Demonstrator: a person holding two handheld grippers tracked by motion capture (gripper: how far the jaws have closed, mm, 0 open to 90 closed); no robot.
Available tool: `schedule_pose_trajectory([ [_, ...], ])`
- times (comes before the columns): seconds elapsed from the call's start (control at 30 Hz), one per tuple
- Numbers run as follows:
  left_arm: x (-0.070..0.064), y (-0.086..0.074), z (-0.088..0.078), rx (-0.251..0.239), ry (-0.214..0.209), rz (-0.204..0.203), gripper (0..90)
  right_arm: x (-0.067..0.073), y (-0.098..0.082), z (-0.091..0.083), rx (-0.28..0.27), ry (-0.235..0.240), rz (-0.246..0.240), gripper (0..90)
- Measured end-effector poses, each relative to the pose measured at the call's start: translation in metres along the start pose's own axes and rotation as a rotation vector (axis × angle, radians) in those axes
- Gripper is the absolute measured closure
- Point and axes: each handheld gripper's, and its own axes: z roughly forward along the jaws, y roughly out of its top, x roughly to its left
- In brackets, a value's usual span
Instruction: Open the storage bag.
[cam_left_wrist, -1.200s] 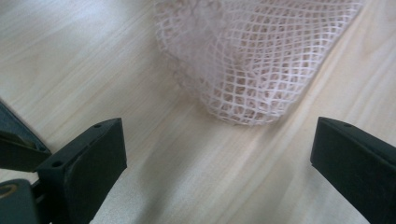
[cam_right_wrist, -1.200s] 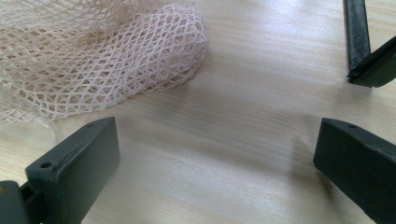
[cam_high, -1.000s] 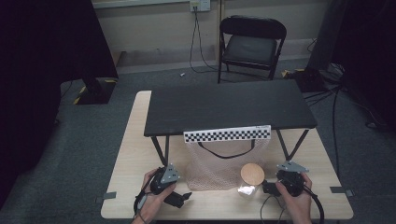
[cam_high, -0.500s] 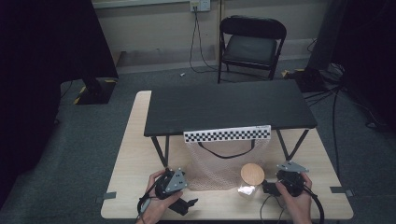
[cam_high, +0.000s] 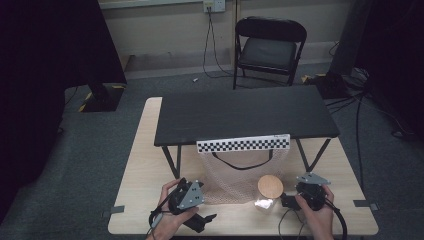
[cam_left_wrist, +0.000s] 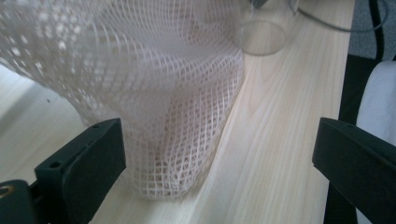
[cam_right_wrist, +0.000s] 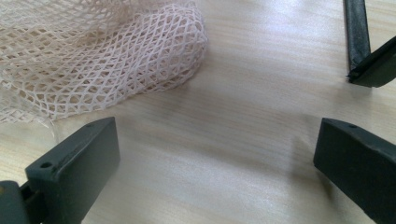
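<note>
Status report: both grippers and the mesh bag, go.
Left gripper open, mesh bag corner between its jaws. Right gripper open over bare table. Clear jar against the bag's right side.

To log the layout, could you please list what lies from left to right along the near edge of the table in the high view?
Left tongs → mesh bag → jar with cork lid → right tongs.

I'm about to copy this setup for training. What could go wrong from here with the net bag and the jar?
The left claw stands open around the mesh bag's corner; loose netting could snag on a jaw. The clear jar stands against the bag, so tugging the mesh might tip it. It also stands near the table edge.
</note>
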Motion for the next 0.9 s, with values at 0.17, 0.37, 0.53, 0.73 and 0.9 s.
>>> schedule_pose_trajectory([
  [0.17, -0.001, 0.012, 0.002, -0.004, -0.008, 0.037, 2.2, 0.0, 0.0, 0.0, 0.0, 0.0, 0.0, 0.0],
  [0.37, -0.005, 0.03, 0.006, -0.01, -0.024, 0.09, 2.6, 0.0, 0.0, 0.0, 0.0, 0.0, 0.0, 0.0],
  [0.53, -0.007, 0.039, 0.012, -0.013, -0.034, 0.12, 2.7, 0.0, 0.0, 0.0, 0.0, 0.0, 0.0, 0.0],
  [0.73, -0.01, 0.049, 0.02, -0.011, -0.035, 0.153, 3.2, 0.0, 0.0, 0.0, 0.0, 0.0, 0.0, 0.0],
  [0.9, -0.008, 0.062, 0.025, -0.021, -0.03, 0.176, 3.0, 0.0, 0.0, 0.0, 0.0, 0.0, 0.0, 0.0],
])
